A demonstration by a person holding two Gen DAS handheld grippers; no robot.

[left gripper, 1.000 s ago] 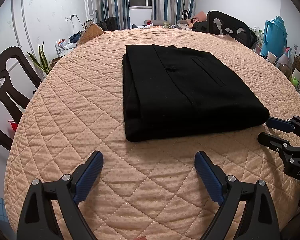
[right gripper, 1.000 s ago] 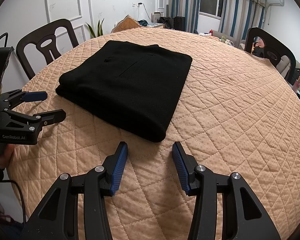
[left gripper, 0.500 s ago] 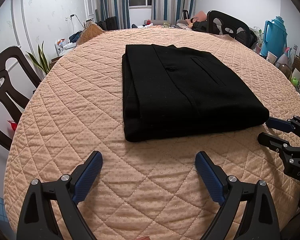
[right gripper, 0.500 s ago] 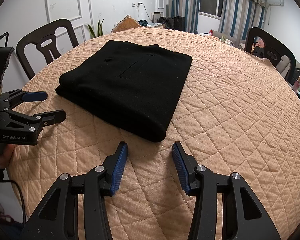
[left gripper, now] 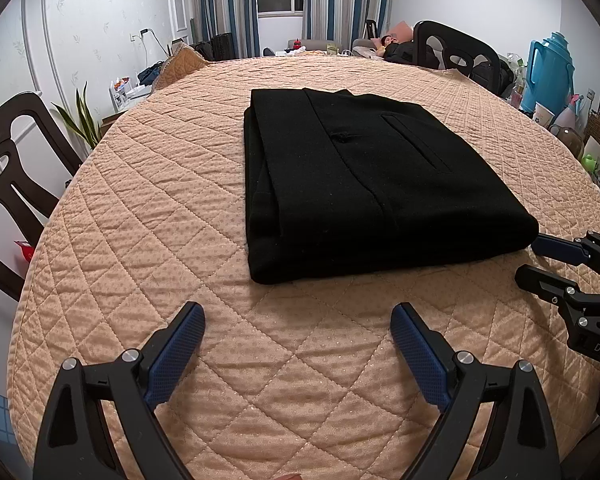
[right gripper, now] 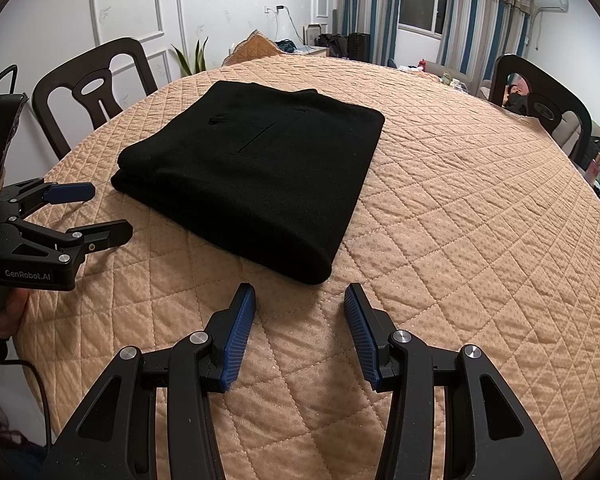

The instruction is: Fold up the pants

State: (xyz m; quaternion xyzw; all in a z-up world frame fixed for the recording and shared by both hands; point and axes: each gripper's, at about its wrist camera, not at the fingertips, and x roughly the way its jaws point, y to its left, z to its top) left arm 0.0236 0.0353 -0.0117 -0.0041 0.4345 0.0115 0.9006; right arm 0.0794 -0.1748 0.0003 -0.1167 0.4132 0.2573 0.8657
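Observation:
Black pants (left gripper: pixel 364 184) lie folded into a flat rectangle on the quilted tan table cover (left gripper: pixel 148 208); a back pocket slit faces up. In the right wrist view the same pants (right gripper: pixel 260 168) sit just beyond my fingers. My left gripper (left gripper: pixel 298 316) hovers open over bare quilt, short of the pants' near edge, holding nothing. My right gripper (right gripper: pixel 300 300) is also open and empty, close to the pants' near corner. Each gripper shows in the other's view: the right gripper (left gripper: pixel 540 258) at the right edge, the left gripper (right gripper: pixel 100 212) at the left edge.
Dark wooden chairs (left gripper: pixel 16 184) (right gripper: pixel 96 88) (right gripper: pixel 540 100) stand around the round table. A blue thermos jug (left gripper: pixel 550 68) and small items crowd the right side. A plant (left gripper: pixel 80 120) is by the left wall. A person lies on a sofa (left gripper: pixel 392 44) at the back.

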